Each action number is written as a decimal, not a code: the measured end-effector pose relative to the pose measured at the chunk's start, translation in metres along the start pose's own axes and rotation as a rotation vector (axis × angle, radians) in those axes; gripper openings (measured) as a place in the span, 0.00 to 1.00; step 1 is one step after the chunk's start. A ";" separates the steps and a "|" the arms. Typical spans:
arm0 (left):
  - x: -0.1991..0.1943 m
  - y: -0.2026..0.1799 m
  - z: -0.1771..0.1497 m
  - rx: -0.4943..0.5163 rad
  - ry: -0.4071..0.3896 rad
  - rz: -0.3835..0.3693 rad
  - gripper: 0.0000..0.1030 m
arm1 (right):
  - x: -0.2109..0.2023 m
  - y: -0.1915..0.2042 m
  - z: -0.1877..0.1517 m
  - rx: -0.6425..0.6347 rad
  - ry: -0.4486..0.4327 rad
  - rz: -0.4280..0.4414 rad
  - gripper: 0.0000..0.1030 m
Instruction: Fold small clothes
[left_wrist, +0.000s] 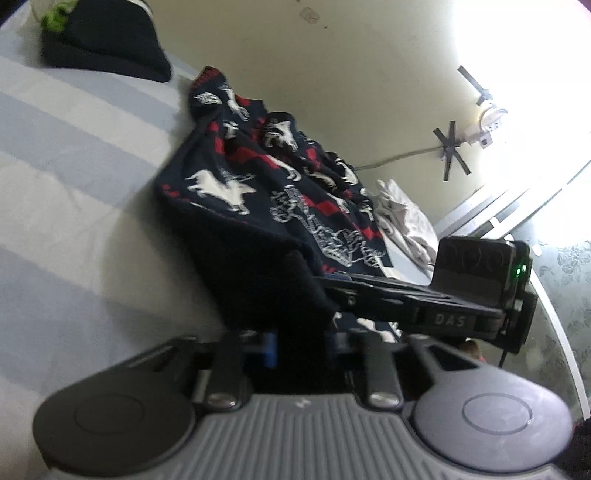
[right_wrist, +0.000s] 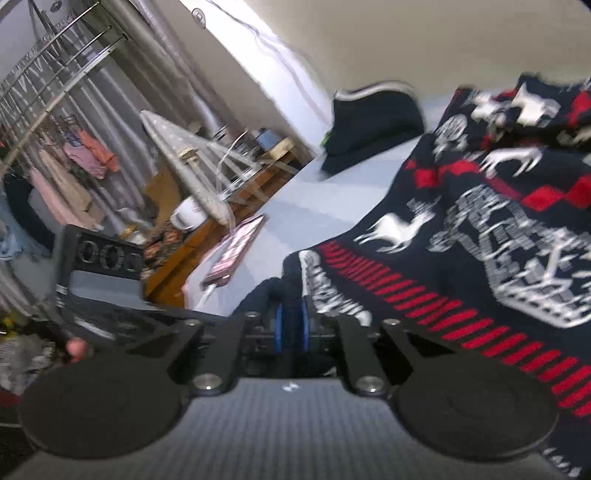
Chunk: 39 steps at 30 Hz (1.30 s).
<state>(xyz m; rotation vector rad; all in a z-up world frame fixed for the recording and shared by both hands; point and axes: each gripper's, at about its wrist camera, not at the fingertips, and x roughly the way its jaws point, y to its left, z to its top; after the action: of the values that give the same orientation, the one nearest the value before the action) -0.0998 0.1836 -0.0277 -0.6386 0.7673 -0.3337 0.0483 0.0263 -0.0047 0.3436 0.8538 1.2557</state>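
A dark navy sweater (left_wrist: 258, 184) with red bands and white reindeer figures lies bunched on the striped bed sheet (left_wrist: 74, 166). My left gripper (left_wrist: 301, 332) is shut on the sweater's dark edge, which covers its fingertips. In the right wrist view the sweater (right_wrist: 498, 240) drapes to the right. My right gripper (right_wrist: 291, 317) is shut on a fold of its hem, between the blue pads. The right gripper (left_wrist: 480, 288) also shows in the left wrist view, and the left gripper (right_wrist: 103, 273) in the right wrist view.
A folded dark garment (left_wrist: 107, 40) lies at the far end of the bed, also in the right wrist view (right_wrist: 373, 125). A white cloth (left_wrist: 406, 221) lies behind the sweater. A phone (right_wrist: 236, 254) lies near the bed edge. A wooden table (right_wrist: 221, 206) and a clothes rack (right_wrist: 74, 147) stand beyond.
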 end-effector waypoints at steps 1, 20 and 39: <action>-0.008 0.000 -0.003 0.003 -0.008 0.006 0.16 | 0.005 0.004 0.000 -0.006 0.019 0.014 0.20; -0.090 0.028 -0.022 -0.057 -0.205 0.101 0.85 | 0.000 0.012 0.005 -0.003 -0.007 0.121 0.59; -0.066 0.030 -0.033 -0.052 -0.052 0.169 0.08 | 0.039 0.066 -0.028 -0.323 0.270 0.189 0.45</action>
<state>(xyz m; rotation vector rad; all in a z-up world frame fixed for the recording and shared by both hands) -0.1677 0.2261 -0.0301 -0.6238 0.7768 -0.1426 -0.0147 0.0770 0.0054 -0.0062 0.8412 1.6145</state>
